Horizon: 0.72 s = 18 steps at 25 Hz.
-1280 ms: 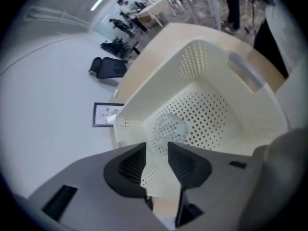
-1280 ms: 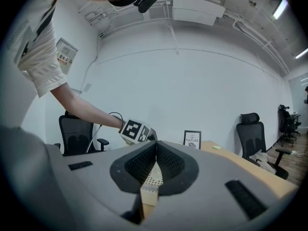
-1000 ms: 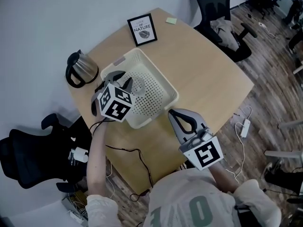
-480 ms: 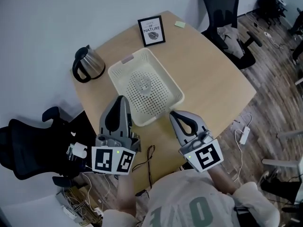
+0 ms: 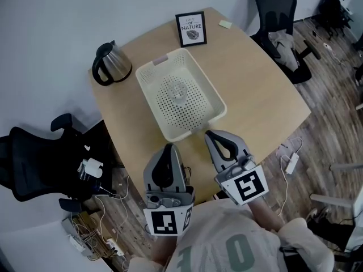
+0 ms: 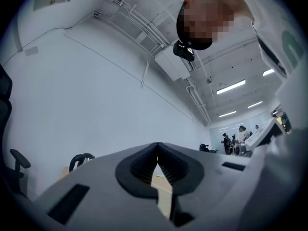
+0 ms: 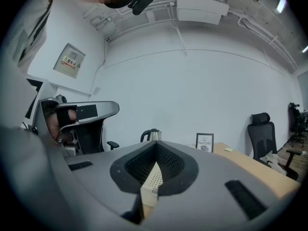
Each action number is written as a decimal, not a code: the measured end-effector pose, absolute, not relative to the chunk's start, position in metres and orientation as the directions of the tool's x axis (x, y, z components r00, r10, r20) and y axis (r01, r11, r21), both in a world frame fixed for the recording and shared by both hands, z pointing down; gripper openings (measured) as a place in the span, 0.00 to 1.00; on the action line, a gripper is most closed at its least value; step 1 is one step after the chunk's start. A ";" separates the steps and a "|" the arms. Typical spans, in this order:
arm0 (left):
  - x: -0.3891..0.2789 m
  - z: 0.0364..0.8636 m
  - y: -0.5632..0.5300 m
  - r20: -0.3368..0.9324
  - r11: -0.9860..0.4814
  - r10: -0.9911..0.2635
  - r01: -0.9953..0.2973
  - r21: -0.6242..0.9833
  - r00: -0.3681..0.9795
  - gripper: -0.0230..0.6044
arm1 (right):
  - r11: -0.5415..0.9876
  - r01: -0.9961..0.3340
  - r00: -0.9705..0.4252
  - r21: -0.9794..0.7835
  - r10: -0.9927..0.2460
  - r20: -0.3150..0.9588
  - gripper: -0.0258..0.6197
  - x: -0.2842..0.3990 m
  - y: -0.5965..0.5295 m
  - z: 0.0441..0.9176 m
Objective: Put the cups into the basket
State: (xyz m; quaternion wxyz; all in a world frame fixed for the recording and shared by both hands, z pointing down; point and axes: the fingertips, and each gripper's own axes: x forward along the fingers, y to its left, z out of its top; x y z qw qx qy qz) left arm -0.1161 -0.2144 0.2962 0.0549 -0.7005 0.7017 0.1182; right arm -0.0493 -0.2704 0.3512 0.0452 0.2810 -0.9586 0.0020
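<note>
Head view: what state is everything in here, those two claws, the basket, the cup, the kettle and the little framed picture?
Left claw: shut, empty.
Right claw: shut, empty, tip close to the basket.
Basket: flat on the table, holding one cup.
Cup: inside the basket; upright or tipped, unclear.
Kettle: upright, lid closed.
Framed picture: standing upright.
</note>
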 end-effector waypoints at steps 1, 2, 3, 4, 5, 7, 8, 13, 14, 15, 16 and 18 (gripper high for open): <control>-0.118 0.296 -0.214 -0.241 0.000 -0.970 -0.997 0.082 -0.020 0.05 | 0.844 -0.537 -0.840 0.014 -0.536 0.089 0.04 -0.050 -0.270 0.352; -0.120 0.297 -0.213 -0.237 0.009 -0.971 -0.997 0.075 -0.026 0.05 | 0.844 -0.537 -0.840 0.005 -0.535 0.089 0.04 -0.050 -0.270 0.352; -0.121 0.298 -0.213 -0.233 0.016 -0.972 -0.997 0.070 -0.032 0.05 | 0.842 -0.540 -0.839 0.000 -0.537 0.088 0.04 -0.050 -0.270 0.353; -0.123 0.299 -0.212 -0.229 0.021 -0.973 -0.998 0.067 -0.036 0.05 | 0.840 -0.543 -0.837 -0.002 -0.541 0.086 0.04 -0.048 -0.271 0.354; -0.124 0.300 -0.211 -0.224 0.025 -0.974 -0.997 0.067 -0.039 0.05 | 0.838 -0.545 -0.835 -0.004 -0.543 0.086 0.04 -0.047 -0.271 0.354; -0.125 0.303 -0.210 -0.213 0.032 -0.976 -0.997 0.068 -0.046 0.05 | 0.839 -0.544 -0.836 -0.013 -0.541 0.090 0.04 -0.046 -0.269 0.354; -0.126 0.305 -0.209 -0.209 0.034 -0.977 -0.997 0.069 -0.048 0.05 | 0.838 -0.545 -0.836 -0.016 -0.542 0.090 0.04 -0.045 -0.269 0.354; -0.128 0.308 -0.209 -0.198 0.034 -0.979 -0.996 0.079 -0.049 0.05 | 0.835 -0.549 -0.834 -0.025 -0.546 0.080 0.04 -0.042 -0.270 0.351; -0.127 0.309 -0.209 -0.198 0.034 -0.979 -0.996 0.077 -0.049 0.05 | 0.834 -0.551 -0.832 -0.018 -0.549 0.077 0.04 -0.041 -0.270 0.351; -0.126 0.308 -0.209 -0.198 0.034 -0.979 -0.997 0.072 -0.047 0.05 | 0.832 -0.554 -0.830 -0.009 -0.552 0.073 0.04 -0.039 -0.270 0.351; -0.125 0.308 -0.209 -0.198 0.032 -0.979 -0.997 0.065 -0.044 0.05 | 0.831 -0.557 -0.829 -0.002 -0.555 0.071 0.04 -0.038 -0.271 0.351; -0.123 0.308 -0.208 -0.198 0.028 -0.980 -0.999 0.047 -0.037 0.05 | 0.830 -0.558 -0.827 0.001 -0.557 0.072 0.04 -0.036 -0.270 0.352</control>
